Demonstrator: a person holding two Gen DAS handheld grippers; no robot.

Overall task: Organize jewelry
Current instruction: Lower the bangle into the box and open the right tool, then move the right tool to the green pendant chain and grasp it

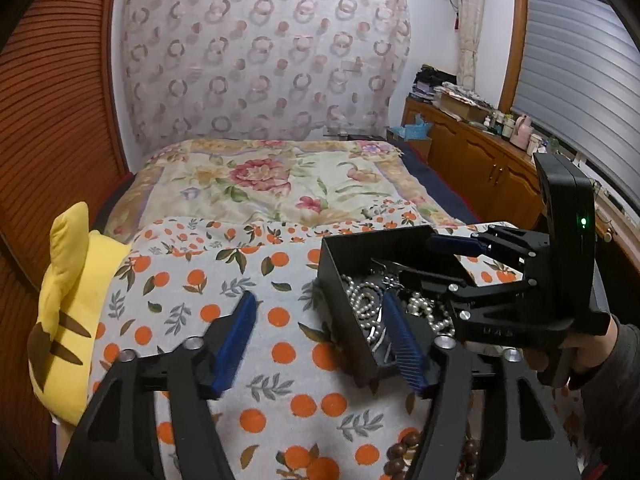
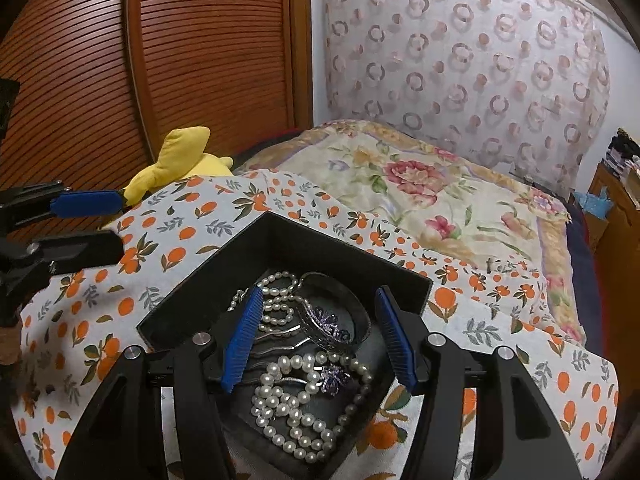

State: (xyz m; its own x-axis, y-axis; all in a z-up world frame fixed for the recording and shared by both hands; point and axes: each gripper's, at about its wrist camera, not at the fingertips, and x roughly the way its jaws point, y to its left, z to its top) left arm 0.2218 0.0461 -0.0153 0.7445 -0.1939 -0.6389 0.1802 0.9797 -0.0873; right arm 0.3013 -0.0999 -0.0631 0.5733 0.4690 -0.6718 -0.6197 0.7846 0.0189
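Observation:
An open black box (image 2: 344, 248) lies on the orange-print blanket (image 2: 180, 240). It holds a white pearl necklace (image 2: 296, 412), a silver bangle with purple stones (image 2: 324, 324) and silver hairpins (image 2: 280, 344). My right gripper (image 2: 320, 340) hangs over the box, open, its blue pads on either side of the jewelry without pressing anything. My left gripper (image 1: 320, 340) is open above the blanket, left of the box (image 1: 372, 240), with nothing gripped. From the right wrist view the left gripper (image 2: 96, 228) shows at the left edge. Brown wooden beads (image 1: 404, 452) lie under the left gripper's right finger.
A yellow plush toy (image 1: 68, 300) lies at the blanket's left edge against a slatted wooden door (image 2: 100, 60). A floral quilt (image 1: 280, 184) covers the bed behind the box. A wooden cabinet (image 1: 472, 148) with clutter runs along the right. A person's hand (image 1: 592, 356) holds the right gripper.

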